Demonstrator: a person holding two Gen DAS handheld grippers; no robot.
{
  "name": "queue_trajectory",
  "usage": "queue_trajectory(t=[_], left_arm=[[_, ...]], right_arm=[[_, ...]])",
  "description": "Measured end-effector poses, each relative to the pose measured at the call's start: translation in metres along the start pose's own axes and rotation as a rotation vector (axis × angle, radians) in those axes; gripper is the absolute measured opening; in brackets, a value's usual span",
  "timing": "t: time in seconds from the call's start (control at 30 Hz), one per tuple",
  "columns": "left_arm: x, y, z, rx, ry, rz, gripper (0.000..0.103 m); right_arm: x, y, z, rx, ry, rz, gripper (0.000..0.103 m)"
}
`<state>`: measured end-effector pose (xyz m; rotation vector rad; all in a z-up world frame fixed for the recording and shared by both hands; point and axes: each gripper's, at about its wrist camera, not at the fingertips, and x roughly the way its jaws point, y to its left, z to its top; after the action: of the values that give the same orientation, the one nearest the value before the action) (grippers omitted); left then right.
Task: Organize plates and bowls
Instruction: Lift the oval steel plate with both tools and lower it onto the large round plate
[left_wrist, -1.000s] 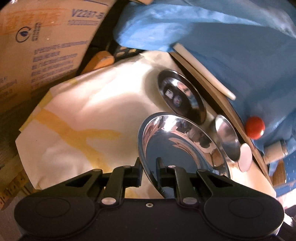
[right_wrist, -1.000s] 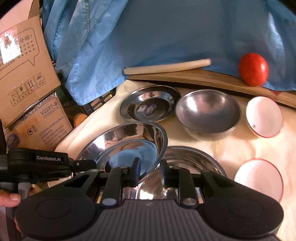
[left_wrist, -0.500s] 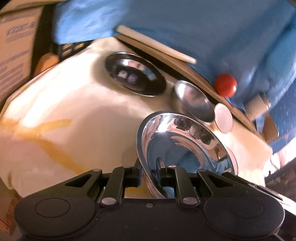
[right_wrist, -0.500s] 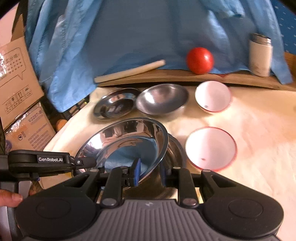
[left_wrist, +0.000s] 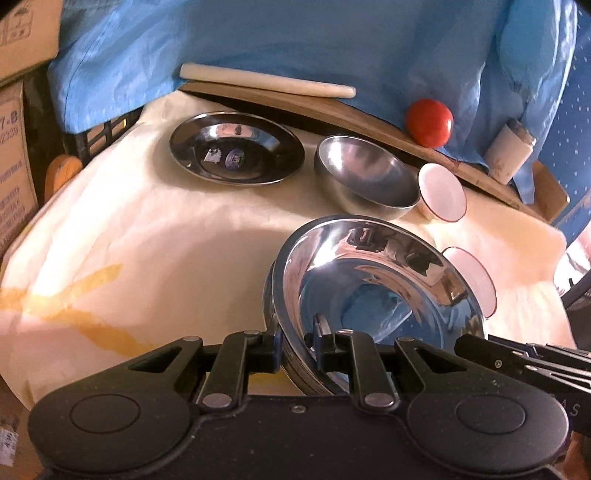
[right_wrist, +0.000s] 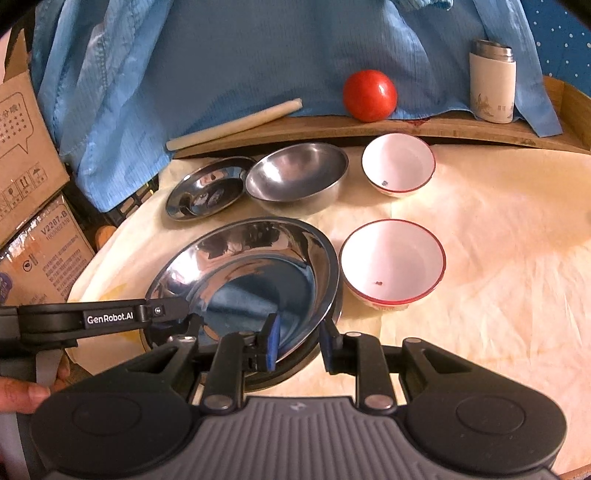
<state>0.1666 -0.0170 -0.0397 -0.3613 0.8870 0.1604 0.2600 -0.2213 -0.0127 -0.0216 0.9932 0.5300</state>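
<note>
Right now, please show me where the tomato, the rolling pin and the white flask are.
tomato (right_wrist: 370, 95), right wrist view, middle of its red skin
rolling pin (right_wrist: 236, 123), right wrist view, middle of its pale shaft
white flask (right_wrist: 492, 88), right wrist view, its white body

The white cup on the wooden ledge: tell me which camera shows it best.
The right wrist view. There the white cup stands upright and whole on the wooden ledge, metal lid and printed base clear. In the left wrist view the cup appears tilted near the edge, partly tucked under the blue cloth.
</note>
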Motion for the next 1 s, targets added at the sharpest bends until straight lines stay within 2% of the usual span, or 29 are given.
queue_trajectory(t=[0.27,0.57,0.9,0.97,1.0], left_arm=[[0.001,-0.012,-0.002,0.108,-0.010,0.057,0.020],[0.003,-0.018,-0.003,0.182,-0.008,0.105,0.022],[0.006,-0.015,-0.006,0.175,0.015,0.108,0.022],[0.006,-0.014,-0.006,0.166,0.017,0.109,0.028],[0.006,-0.014,-0.006,0.159,0.017,0.108,0.031]], right_arm=[[0.004,0.001,0.000,-0.010,0.030,-0.007,0.027],[0.007,0.003,0.003,-0.015,0.050,-0.004,0.030],[0.009,0.002,0.002,-0.028,0.056,-0.008,0.042],[0.010,0.003,0.003,-0.032,0.058,-0.004,0.047],[0.010,0.003,0.003,-0.033,0.060,0.002,0.054]])
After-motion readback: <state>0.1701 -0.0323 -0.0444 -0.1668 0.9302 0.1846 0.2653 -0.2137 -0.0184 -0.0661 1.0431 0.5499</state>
